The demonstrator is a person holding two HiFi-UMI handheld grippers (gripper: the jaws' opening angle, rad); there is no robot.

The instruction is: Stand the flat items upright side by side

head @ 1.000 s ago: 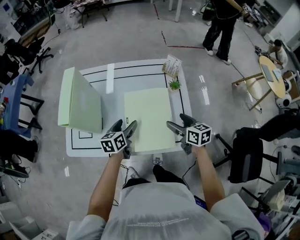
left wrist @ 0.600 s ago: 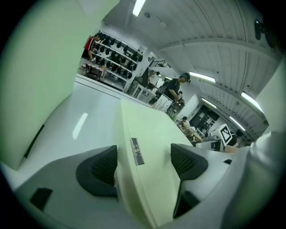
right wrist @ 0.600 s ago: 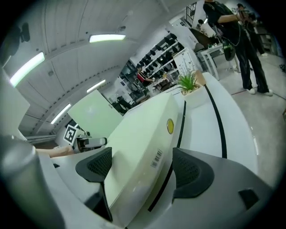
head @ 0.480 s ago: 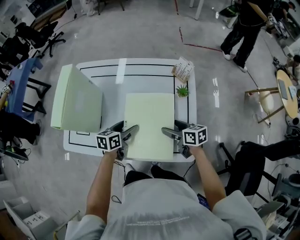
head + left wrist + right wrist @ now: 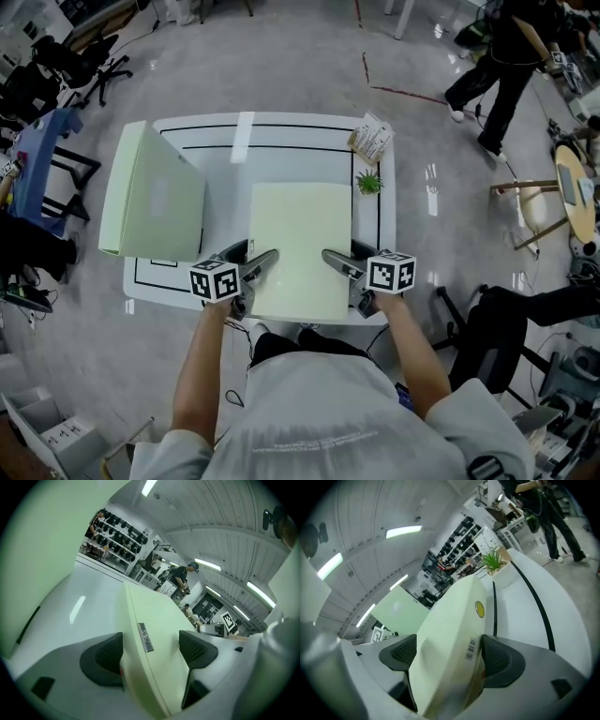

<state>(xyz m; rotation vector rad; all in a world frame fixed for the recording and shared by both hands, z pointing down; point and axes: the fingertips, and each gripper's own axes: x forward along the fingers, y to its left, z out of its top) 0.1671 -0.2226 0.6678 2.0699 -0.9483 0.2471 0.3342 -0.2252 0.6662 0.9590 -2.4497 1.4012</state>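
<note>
A pale green flat folder (image 5: 300, 246) lies on the white table (image 5: 281, 136), mid-table near the front edge. A second pale green folder (image 5: 155, 202) stands upright at the table's left. My left gripper (image 5: 249, 268) holds the lying folder's near left corner, and in the left gripper view its pads (image 5: 105, 656) press both sides of the spine edge (image 5: 145, 634). My right gripper (image 5: 339, 268) clamps the near right corner. In the right gripper view the folder (image 5: 450, 634), with a barcode and a yellow dot, fills the gap between the jaws.
A small green plant (image 5: 369, 182) and a printed card box (image 5: 372, 139) sit at the table's far right corner. A black line frames the tabletop. A person (image 5: 502, 56) walks at the far right, and chairs (image 5: 487, 323) stand to the right.
Both grippers have moved inward onto the lying folder's near corners. The folder still lies flat. The head view has shifted slightly.
</note>
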